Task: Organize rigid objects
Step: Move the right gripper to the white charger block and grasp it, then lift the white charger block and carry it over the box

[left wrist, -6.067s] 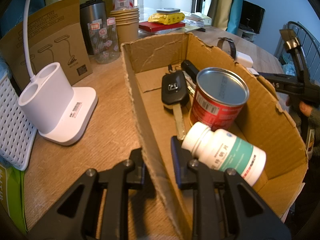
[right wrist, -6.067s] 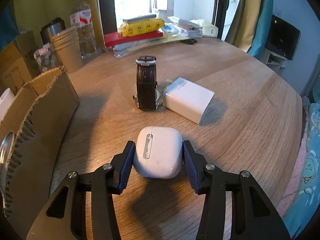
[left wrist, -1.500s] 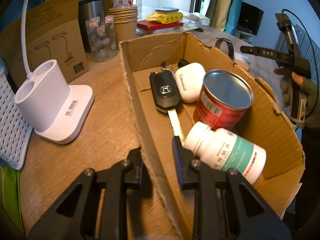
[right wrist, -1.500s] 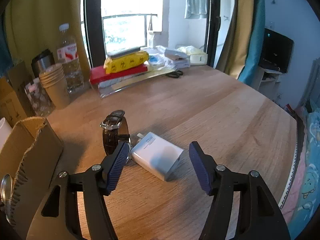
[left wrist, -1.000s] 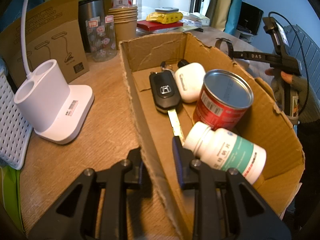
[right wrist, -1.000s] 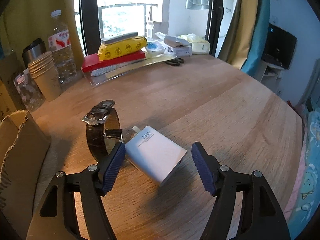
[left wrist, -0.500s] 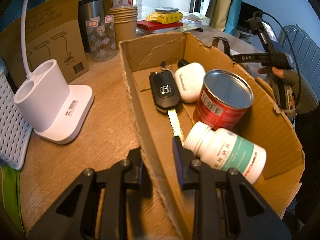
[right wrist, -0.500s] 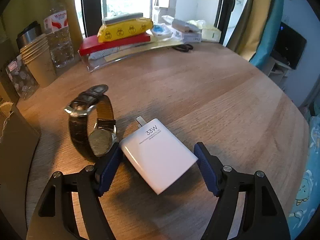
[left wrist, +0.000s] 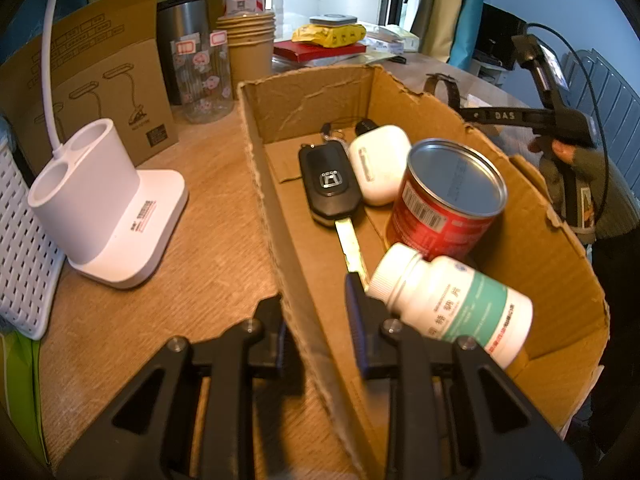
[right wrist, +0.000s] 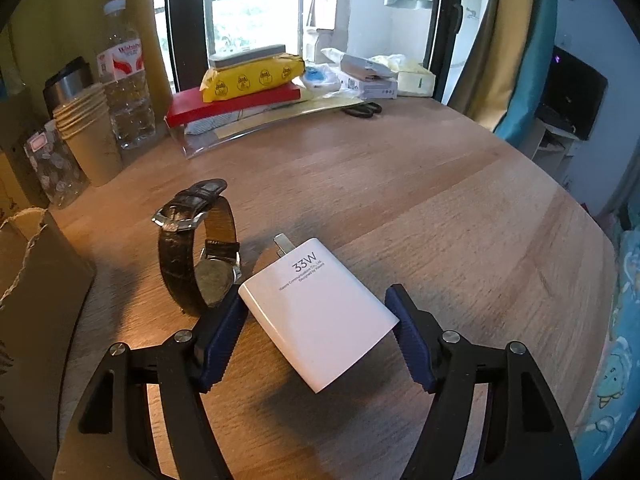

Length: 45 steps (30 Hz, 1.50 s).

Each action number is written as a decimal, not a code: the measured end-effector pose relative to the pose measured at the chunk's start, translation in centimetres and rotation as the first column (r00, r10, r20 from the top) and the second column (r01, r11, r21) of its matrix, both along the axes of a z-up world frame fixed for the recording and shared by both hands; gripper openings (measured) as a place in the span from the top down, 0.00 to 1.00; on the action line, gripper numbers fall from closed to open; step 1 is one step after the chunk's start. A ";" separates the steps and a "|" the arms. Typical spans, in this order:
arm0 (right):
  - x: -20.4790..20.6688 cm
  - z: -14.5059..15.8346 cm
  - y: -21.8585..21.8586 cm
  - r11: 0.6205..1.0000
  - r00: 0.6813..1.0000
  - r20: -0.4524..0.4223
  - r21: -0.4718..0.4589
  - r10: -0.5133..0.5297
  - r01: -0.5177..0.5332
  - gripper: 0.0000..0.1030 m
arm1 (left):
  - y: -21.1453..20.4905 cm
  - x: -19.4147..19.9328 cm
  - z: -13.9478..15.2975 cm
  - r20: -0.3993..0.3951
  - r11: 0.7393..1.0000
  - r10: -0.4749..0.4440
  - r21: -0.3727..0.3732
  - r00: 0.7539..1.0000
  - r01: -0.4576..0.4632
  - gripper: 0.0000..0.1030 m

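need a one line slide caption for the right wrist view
Right gripper closing around a white 33W charger on the wooden table, a leather-strap watch just left of it.

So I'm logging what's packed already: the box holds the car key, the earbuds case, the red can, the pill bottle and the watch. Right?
Not quite: the watch is not in the cardboard box. The right wrist view shows it standing on the table beside the white charger. The car key, earbuds case, red can and pill bottle are in the box, as the left wrist view shows.
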State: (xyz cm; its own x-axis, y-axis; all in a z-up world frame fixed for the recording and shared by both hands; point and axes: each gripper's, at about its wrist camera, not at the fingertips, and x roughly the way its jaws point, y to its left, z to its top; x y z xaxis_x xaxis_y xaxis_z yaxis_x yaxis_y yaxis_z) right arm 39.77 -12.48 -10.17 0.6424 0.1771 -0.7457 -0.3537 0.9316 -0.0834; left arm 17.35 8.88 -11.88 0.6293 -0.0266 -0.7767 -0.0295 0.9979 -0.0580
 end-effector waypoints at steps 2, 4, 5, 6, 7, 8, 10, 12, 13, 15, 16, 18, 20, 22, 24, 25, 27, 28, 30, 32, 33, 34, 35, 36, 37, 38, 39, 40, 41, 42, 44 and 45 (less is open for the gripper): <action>-0.3 0.2 -0.2 1.000 1.000 0.006 0.010 -0.002 0.002 0.28 | 0.0 0.0 0.0 0.000 1.000 0.000 0.000 1.000 0.000 0.75; -0.6 0.4 -0.3 1.000 1.000 0.009 0.020 -0.003 0.003 0.28 | 0.0 0.0 0.0 0.000 1.000 0.000 0.000 1.000 0.000 0.75; -0.8 0.5 -0.3 1.000 1.000 0.012 0.023 -0.002 0.002 0.28 | 0.0 0.0 0.0 0.000 1.000 0.000 0.000 1.000 0.000 0.75; -1.1 0.7 -0.4 1.000 1.000 0.018 0.026 -0.002 0.001 0.28 | 0.0 0.0 0.0 0.000 1.000 0.000 0.000 1.000 0.000 0.75; -1.2 0.8 -0.3 1.000 1.000 0.022 0.027 -0.002 0.001 0.28 | 0.0 0.0 0.0 0.000 1.000 0.000 0.000 1.000 0.000 0.75; -1.4 1.0 -0.3 1.000 1.000 0.027 0.027 0.001 -0.001 0.28 | 0.0 0.0 0.0 0.000 1.000 0.000 0.000 1.000 0.000 0.75; -1.9 1.5 -0.3 1.000 0.999 0.038 0.031 0.003 -0.004 0.28 | 0.0 0.0 0.0 0.000 1.000 0.000 0.000 1.000 0.000 0.75; -2.3 2.1 -0.3 0.999 0.999 0.053 0.033 0.004 -0.006 0.28 | 0.0 0.0 0.0 0.000 1.000 0.000 0.000 1.000 0.000 0.75; -2.5 2.4 -0.3 0.999 0.998 0.059 0.035 0.004 -0.006 0.28 | 0.0 0.0 0.0 0.000 1.000 0.000 0.000 1.000 0.000 0.75; -2.9 3.2 -0.4 0.999 0.997 0.077 0.039 0.003 -0.007 0.28 | 0.1 0.0 0.0 0.000 1.000 0.000 -0.001 1.000 0.000 0.75; -3.1 3.5 -0.4 0.999 0.997 0.083 0.040 0.005 -0.008 0.28 | 0.0 0.0 0.0 0.000 1.000 0.000 -0.001 1.000 0.000 0.75; -3.5 4.0 -0.3 0.999 0.995 0.095 0.042 0.011 -0.015 0.28 | 0.1 0.0 0.0 0.000 1.000 0.000 -0.001 1.000 0.000 0.75; -4.1 4.6 -0.1 0.999 0.994 0.107 0.043 0.018 -0.023 0.28 | 0.0 0.0 0.0 0.000 1.000 0.000 -0.001 1.000 0.000 0.75; -4.4 5.0 0.1 0.999 0.993 0.114 0.044 0.026 -0.031 0.28 | 0.1 0.0 0.0 0.000 1.000 0.000 -0.001 1.000 0.000 0.75; -4.8 5.3 0.3 0.998 0.992 0.120 0.038 0.035 -0.040 0.28 | 0.1 0.0 0.0 0.000 1.000 0.000 -0.001 1.000 0.000 0.75; -5.0 5.5 0.5 0.998 0.991 0.123 0.036 0.041 -0.046 0.28 | 0.1 0.0 0.0 0.000 1.000 0.000 -0.001 1.000 0.000 0.75; -5.4 5.7 0.7 0.998 0.990 0.128 0.035 0.051 -0.056 0.28 | 0.0 0.0 0.0 0.000 1.000 0.000 0.000 1.000 0.000 0.75; -5.6 5.8 0.8 0.997 0.990 0.131 0.036 0.056 -0.061 0.28 | 0.0 0.0 0.0 0.000 1.000 0.000 0.000 1.000 0.000 0.75; -5.9 6.2 1.2 0.997 0.988 0.138 0.041 0.063 -0.069 0.28 | 0.1 0.0 0.0 0.000 1.000 0.000 0.000 1.000 0.000 0.75; -6.2 6.4 1.7 0.996 0.987 0.144 0.042 0.077 -0.084 0.28 | 0.1 0.0 0.0 0.000 1.000 0.000 -0.001 1.000 0.000 0.75; -6.4 6.5 2.1 0.995 0.985 0.146 0.043 0.087 -0.095 0.28 | 0.1 0.0 0.0 0.000 1.000 0.000 0.000 1.000 0.000 0.75; -6.5 6.5 2.4 0.994 0.984 0.147 0.042 0.097 -0.104 0.28 | 0.1 0.0 0.0 0.000 1.000 0.000 0.000 1.000 0.000 0.75; -6.7 6.6 2.7 0.993 0.983 0.149 0.040 0.106 -0.113 0.28 | 0.1 0.0 0.0 0.000 1.000 0.000 -0.001 1.000 0.000 0.75; -6.8 6.6 3.0 0.992 0.982 0.149 0.039 0.116 -0.123 0.28 | 0.1 0.0 0.0 0.000 1.000 -0.001 -0.001 1.000 0.001 0.75; -7.0 6.7 3.4 0.990 0.981 0.150 0.040 0.126 -0.133 0.28 | 0.1 0.0 0.0 0.000 1.000 -0.001 -0.001 1.000 0.001 0.75; -7.1 6.7 3.6 0.989 0.980 0.151 0.040 0.132 -0.139 0.28 | 0.1 0.0 0.0 0.000 1.000 -0.001 -0.001 1.000 0.001 0.75; -7.2 6.8 4.0 0.988 0.978 0.153 0.040 0.140 -0.148 0.28 | 0.1 0.0 0.0 0.000 1.000 -0.001 -0.001 1.000 0.001 0.75; -7.3 6.9 4.2 0.987 0.977 0.155 0.041 0.145 -0.153 0.28 | 0.1 0.0 0.0 0.000 1.000 -0.001 -0.002 1.000 0.001 0.75; -7.5 7.0 4.5 0.986 0.976 0.158 0.045 0.151 -0.160 0.28 | 0.1 0.0 0.0 0.000 1.000 -0.001 -0.001 1.000 0.001 0.75; -7.6 7.1 4.7 0.985 0.975 0.161 0.046 0.156 -0.166 0.28 | 0.1 0.0 0.0 0.000 1.000 -0.001 -0.001 1.000 0.001 0.75; -7.8 7.2 5.2 0.983 0.972 0.166 0.049 0.169 -0.179 0.28 | 0.1 0.0 0.0 0.000 1.000 -0.001 -0.001 1.000 0.001 0.75; -8.0 7.3 5.5 0.981 0.970 0.168 0.048 0.177 -0.187 0.28 | 0.1 0.0 0.0 0.000 1.000 -0.001 -0.001 1.000 0.001 0.75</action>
